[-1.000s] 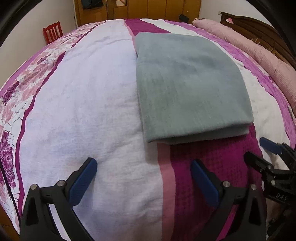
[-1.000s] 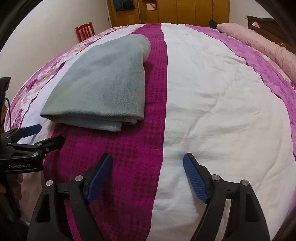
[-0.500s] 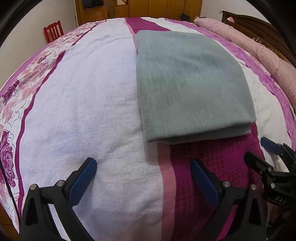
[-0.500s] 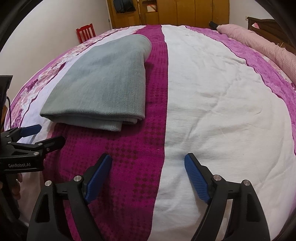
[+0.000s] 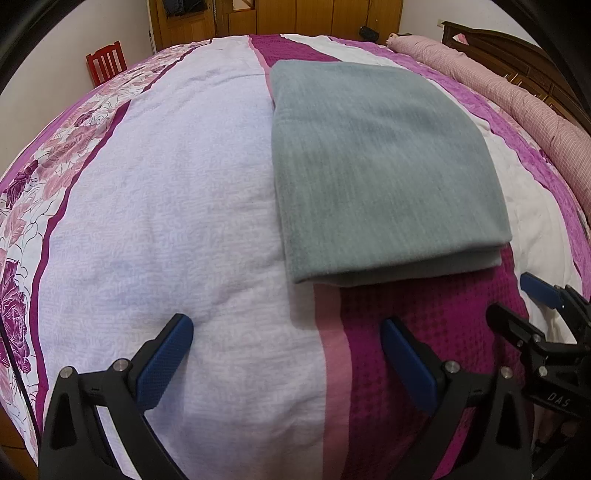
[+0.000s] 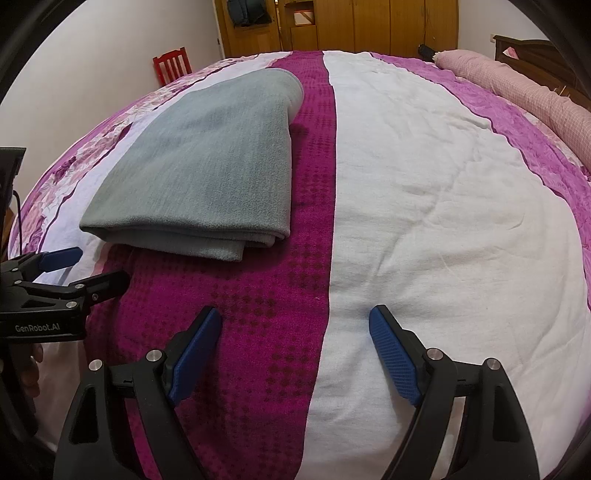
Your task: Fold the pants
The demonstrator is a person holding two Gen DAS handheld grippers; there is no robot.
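Grey-green pants (image 5: pixel 384 173) lie folded into a flat rectangle on the bed, several layers showing at the near edge. In the right wrist view the same pants (image 6: pixel 207 166) sit up and to the left. My left gripper (image 5: pixel 286 325) hovers open over the white and pink bedspread, short of the pants' near edge, nothing between its blue pads. My right gripper (image 6: pixel 295 314) is open too, above the magenta stripe, right of the pants and apart from them. Each gripper shows at the edge of the other's view: the right gripper (image 5: pixel 517 299) and the left gripper (image 6: pixel 94 267).
The bed (image 6: pixel 443 206) carries a white, magenta and floral bedspread. A long pink bolster (image 5: pixel 517 92) lies along the dark wooden headboard (image 5: pixel 524 55) at right. A red chair (image 5: pixel 105 66) stands by the wall, and wooden wardrobes (image 6: pixel 351 26) fill the far end.
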